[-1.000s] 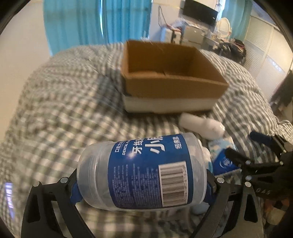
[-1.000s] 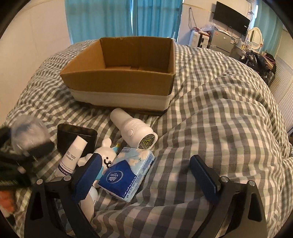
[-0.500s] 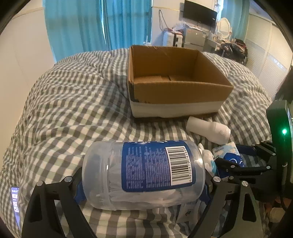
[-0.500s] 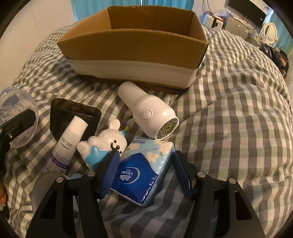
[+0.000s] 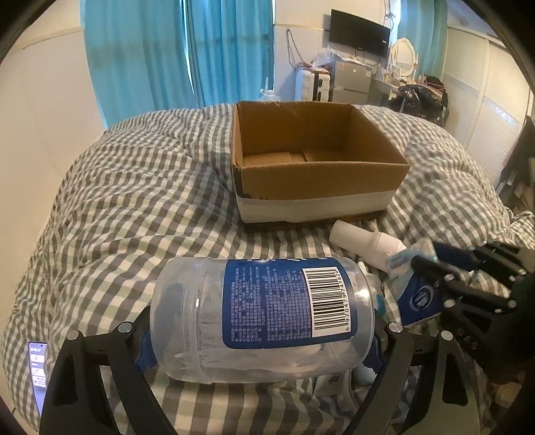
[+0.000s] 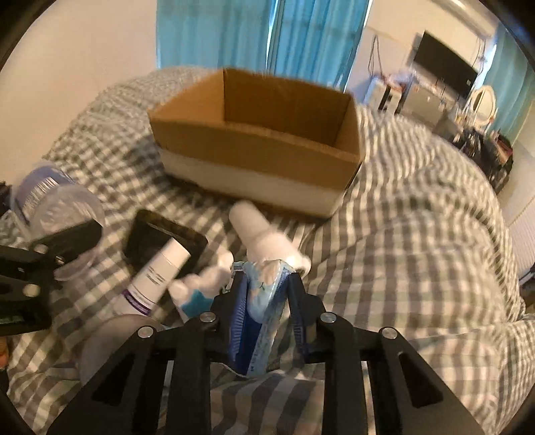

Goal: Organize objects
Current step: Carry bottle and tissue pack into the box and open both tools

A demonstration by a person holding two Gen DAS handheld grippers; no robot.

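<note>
My left gripper point(image 5: 264, 338) is shut on a clear plastic jar with a blue label point(image 5: 260, 318), held sideways above the checked bedspread. My right gripper point(image 6: 265, 284) is shut on a blue tissue pack point(image 6: 264, 301), lifted a little off the bed; it shows in the left wrist view point(image 5: 418, 294) too. An open, empty cardboard box point(image 5: 314, 160) stands ahead of both grippers, also in the right wrist view point(image 6: 257, 147). A white cylinder device point(image 6: 264, 234), a white tube point(image 6: 157, 271), a white bunny figure point(image 6: 200, 284) and a black case point(image 6: 160, 237) lie before the box.
A phone point(image 5: 36, 364) lies at the bed's left edge. A round grey lid point(image 6: 113, 341) lies near my right gripper. Blue curtains point(image 5: 180, 53) and a wall are behind the bed. Furniture and a TV point(image 5: 359, 31) stand at the back right.
My right gripper has closed on the tissue pack and lifted it. My left gripper has risen slightly with the jar, so the box inside shows more.
</note>
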